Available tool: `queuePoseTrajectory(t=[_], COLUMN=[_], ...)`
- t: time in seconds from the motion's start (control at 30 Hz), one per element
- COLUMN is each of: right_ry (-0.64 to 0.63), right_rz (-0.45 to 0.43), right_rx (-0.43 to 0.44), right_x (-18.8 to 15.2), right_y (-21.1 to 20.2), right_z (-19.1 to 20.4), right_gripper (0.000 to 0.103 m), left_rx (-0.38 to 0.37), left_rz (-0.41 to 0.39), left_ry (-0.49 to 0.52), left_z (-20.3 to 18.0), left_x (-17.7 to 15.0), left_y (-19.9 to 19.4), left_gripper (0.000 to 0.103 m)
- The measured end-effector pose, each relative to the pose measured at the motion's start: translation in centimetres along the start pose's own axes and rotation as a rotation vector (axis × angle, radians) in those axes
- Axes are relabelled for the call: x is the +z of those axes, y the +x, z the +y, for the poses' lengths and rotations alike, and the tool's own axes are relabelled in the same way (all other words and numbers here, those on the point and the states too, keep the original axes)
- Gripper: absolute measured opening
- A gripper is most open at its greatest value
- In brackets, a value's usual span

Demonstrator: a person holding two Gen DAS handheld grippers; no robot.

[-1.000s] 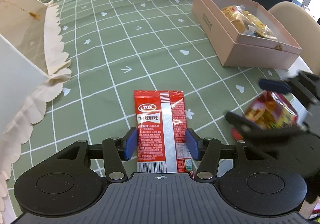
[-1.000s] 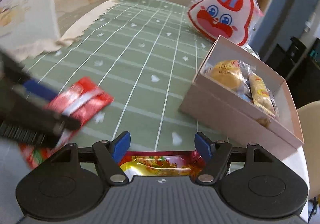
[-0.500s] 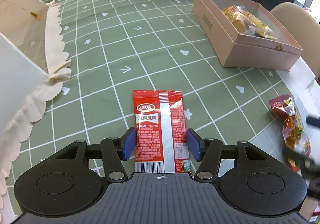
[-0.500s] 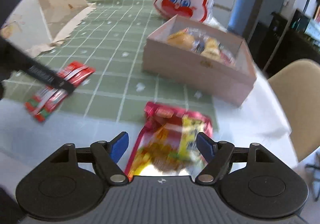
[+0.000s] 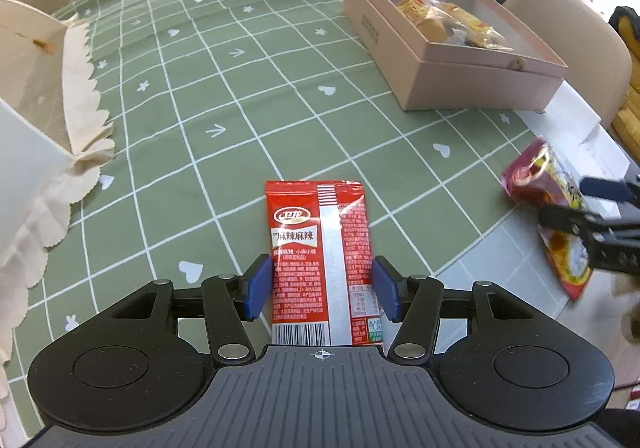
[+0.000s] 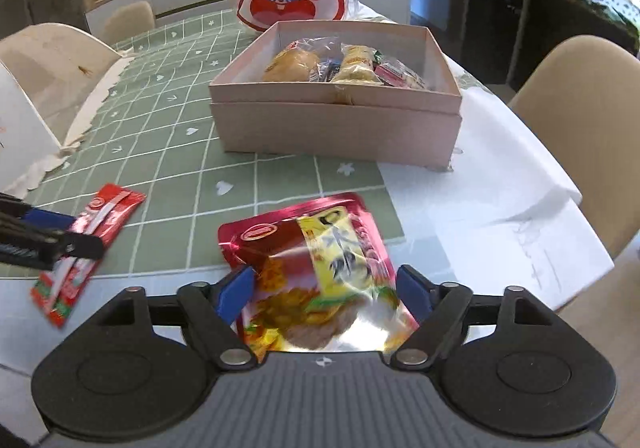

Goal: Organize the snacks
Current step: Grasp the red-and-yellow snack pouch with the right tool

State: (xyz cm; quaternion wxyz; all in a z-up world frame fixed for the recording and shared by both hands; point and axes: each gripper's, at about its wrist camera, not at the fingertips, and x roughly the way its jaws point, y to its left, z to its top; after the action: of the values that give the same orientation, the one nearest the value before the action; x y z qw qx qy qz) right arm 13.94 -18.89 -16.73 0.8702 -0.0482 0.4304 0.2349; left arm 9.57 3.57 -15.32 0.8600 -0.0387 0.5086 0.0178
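Two packets waited near the table's front edge. Through the left wrist view, our left gripper [image 5: 320, 288] bracketed the red packet [image 5: 322, 248], pads apart; we should centre before squeezing. Through the right wrist view, our right gripper [image 6: 326, 290] was opening around the foil pouch [image 6: 320, 272], short of the box [image 6: 336, 124].

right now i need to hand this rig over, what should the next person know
Left gripper: its pads sit at the sides of the red spicy-strip packet, which lies flat on the green checked tablecloth; whether they press on it is unclear.
Right gripper: jaws opening, with the shiny red and yellow snack pouch between them at the table's near edge.
The pink box stands open beyond both, with several wrapped snacks inside.
Done: some snacks are boxed.
Left: the packet and the pouch are both still outside the box.
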Motion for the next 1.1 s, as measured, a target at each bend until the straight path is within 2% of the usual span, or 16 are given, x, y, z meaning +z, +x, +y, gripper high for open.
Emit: queuePoseTrajectory(t=[0.07,0.1,0.2,0.3,0.43,0.47,0.57,0.63,0.9,1.1], right_ry=[0.019,0.041,0.032,-0.060,-0.036,-0.035,-0.023,-0.006,-0.037,-0.082], right_rz=[0.016,0.046,0.058,0.040,0.013,0.015,0.020,0.019,0.023,-0.006], right_rx=[0.009,0.029,0.049,-0.012,-0.014,-0.012,-0.008,0.014,0.024,0.016], right_x=[0.2,0.3,0.5,-0.4,-0.7,-0.7,-0.4,-0.1,-0.3,0.2], right_y=[0.7,1.1,1.5,1.8,1.6,1.6,1.2,1.0,-0.4,-1.9], right_z=[-0.4,-0.6,0.1,1.9,1.8,1.7,1.4,1.0,1.5,2.4], right_gripper=[0.086,0.090,0.100,0.103,0.103,0.103,0.093,0.077,0.071,0.071], left_rx=[-0.003,-0.004,-0.010,-0.013,-0.010,-0.009,-0.011,-0.017,-0.022,-0.035], left_rz=[-0.004,-0.008,-0.026,-0.040,-0.054,-0.057,-0.064,-0.068,-0.103,-0.107], left_ry=[0.003,0.003,-0.007,-0.008,-0.005,-0.003,0.001,0.005,0.017,-0.012], left_z=[0.0,0.1,0.2,0.2,0.2,0.2,0.2,0.3,0.3,0.6], left_x=[-0.2,-0.3,-0.6,-0.8,-1.0,-1.1,-1.2,-1.3,-2.1,-2.3], left_y=[-0.1,-0.1,-0.2,-0.3,-0.3,-0.4,-0.4,-0.5,-0.8,-1.2], left_gripper=[0.060,0.060,0.060,0.060,0.060,0.060,0.060,0.060,0.060,0.050])
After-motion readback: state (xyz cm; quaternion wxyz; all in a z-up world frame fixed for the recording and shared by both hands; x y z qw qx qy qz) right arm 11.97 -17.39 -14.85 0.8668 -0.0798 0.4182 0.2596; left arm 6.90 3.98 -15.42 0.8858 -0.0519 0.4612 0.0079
